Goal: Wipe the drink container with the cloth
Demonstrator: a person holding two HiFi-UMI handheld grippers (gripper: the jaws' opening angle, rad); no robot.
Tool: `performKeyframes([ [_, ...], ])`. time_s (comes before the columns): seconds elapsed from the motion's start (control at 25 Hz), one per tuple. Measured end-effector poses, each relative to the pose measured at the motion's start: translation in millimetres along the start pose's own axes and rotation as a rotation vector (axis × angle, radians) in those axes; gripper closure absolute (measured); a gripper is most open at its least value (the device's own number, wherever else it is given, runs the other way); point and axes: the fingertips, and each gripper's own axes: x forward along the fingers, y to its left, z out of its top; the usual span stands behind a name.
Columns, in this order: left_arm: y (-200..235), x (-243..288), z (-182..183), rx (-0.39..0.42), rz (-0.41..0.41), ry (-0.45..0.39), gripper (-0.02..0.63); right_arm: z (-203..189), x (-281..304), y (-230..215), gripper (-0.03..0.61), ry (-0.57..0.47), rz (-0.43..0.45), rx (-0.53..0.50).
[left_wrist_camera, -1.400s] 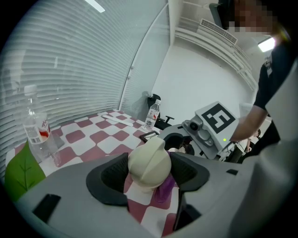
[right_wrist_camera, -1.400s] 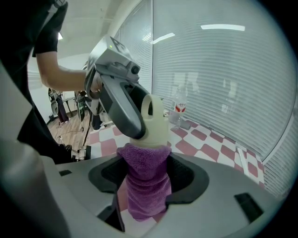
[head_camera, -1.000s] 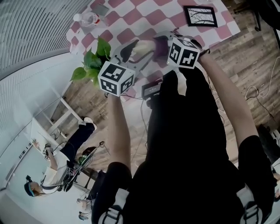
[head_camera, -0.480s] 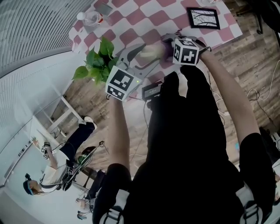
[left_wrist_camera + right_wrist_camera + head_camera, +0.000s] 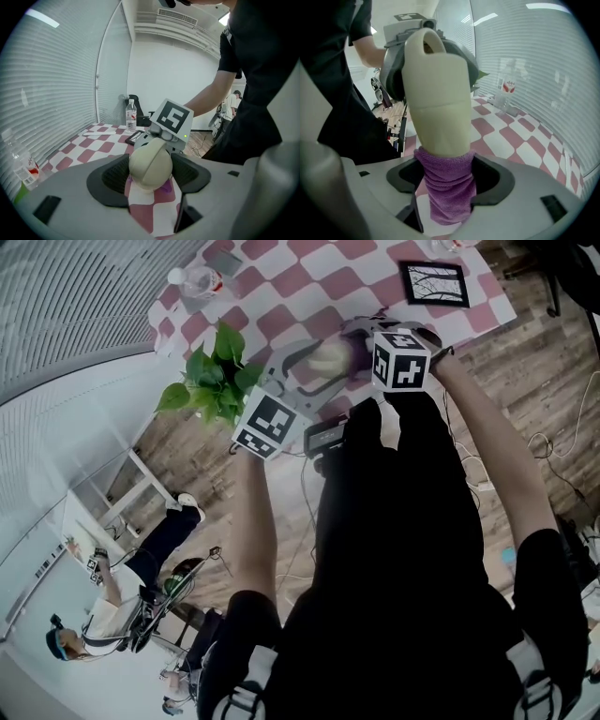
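A table [image 5: 281, 282] under a red-and-white checkered cover stands on a wooden floor [image 5: 525, 343], with slatted blinds [image 5: 66, 306] along the left wall. At the table's far left corner a clear water bottle [image 5: 192, 280] stands upright. Nearer, at the left edge, a leafy green plant [image 5: 214, 379] spreads out just beside the left gripper [image 5: 150, 173].

That gripper reaches in from the left. Its two dark pads are closed against the rounded end of the drink container [image 5: 150, 164], a cream-coloured vessel held off the table over its near edge. From the right gripper view the container [image 5: 436, 108] rises tall. The left gripper's grey jaws clasp its far end, where a small loop opening shows.

The container's other end sits in the purple cloth [image 5: 449, 201]. The cloth is bunched around that end and hangs down past it. The right gripper [image 5: 447, 180] has its jaws pressed in on the cloth from both sides, so the cloth lies between the pads and the container. In the left gripper view a bit of purple shows beneath the cream end, and the right gripper's marker cube sits just behind it.

To the right, near the table's far right corner, a black picture frame [image 5: 433, 282] lies flat, well apart from the grippers.
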Motion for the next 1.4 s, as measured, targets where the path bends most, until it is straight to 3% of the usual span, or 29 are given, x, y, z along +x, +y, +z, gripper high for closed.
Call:
performKeyframes([
  [0.36,-4.2,8.2,5.9,0.022,-0.016,0.004,0.331,40.2,-39.8,4.7,0.262,-0.071,-0.024,-0.088],
  [0.64,-4.7,14.2,10.5,0.013,-0.020,-0.010,0.330,42.8,-57.3,3.6,0.280,-0.089,-0.112,-0.095],
  [0.92,-3.8,24.9,17.4,0.001,-0.019,-0.029,0.330,27.5,-75.8,2.2,0.335,-0.105,-0.200,-0.017],
  [1.0,-2.0,25.3,17.3,-0.010,-0.017,-0.033,0.330,23.1,-81.7,2.3,0.389,-0.111,-0.226,0.012],
  [1.08,-0.4,24.3,16.9,-0.021,-0.015,-0.038,0.330,20.2,-86.6,3.4,0.498,-0.135,-0.250,0.057],
  [1.24,-0.5,24.9,18.0,-0.018,-0.012,-0.041,0.331,13.2,-88.4,8.9,0.512,-0.165,-0.286,0.132],
  [1.4,-2.4,29.5,20.7,-0.013,-0.001,-0.047,0.331,5.6,-113.5,2.3,0.512,-0.221,-0.425,0.254],
])
